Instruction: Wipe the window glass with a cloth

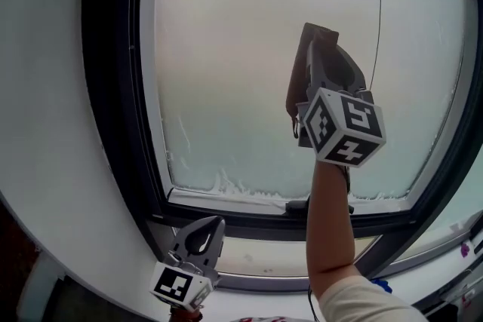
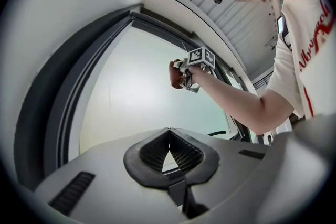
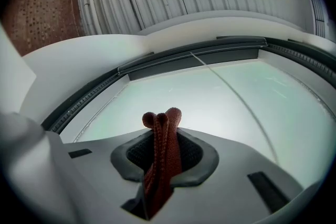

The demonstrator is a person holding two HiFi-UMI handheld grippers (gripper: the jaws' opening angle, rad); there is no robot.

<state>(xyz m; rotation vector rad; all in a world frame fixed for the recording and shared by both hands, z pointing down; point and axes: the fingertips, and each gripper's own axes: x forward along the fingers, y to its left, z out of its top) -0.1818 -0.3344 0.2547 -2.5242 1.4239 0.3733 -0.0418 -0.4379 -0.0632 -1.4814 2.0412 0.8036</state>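
Right gripper [image 3: 166,145] clamps the cloth [image 3: 163,122] at the window glass [image 1: 241,49]; left gripper [image 2: 169,138] clenched, empty.

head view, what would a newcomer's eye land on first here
The right gripper, raised in front of the pale window glass, is shut on a folded red-brown cloth. The left gripper hangs low, beneath the dark window frame, jaws together and empty. White streaks line the bottom edge of the pane.
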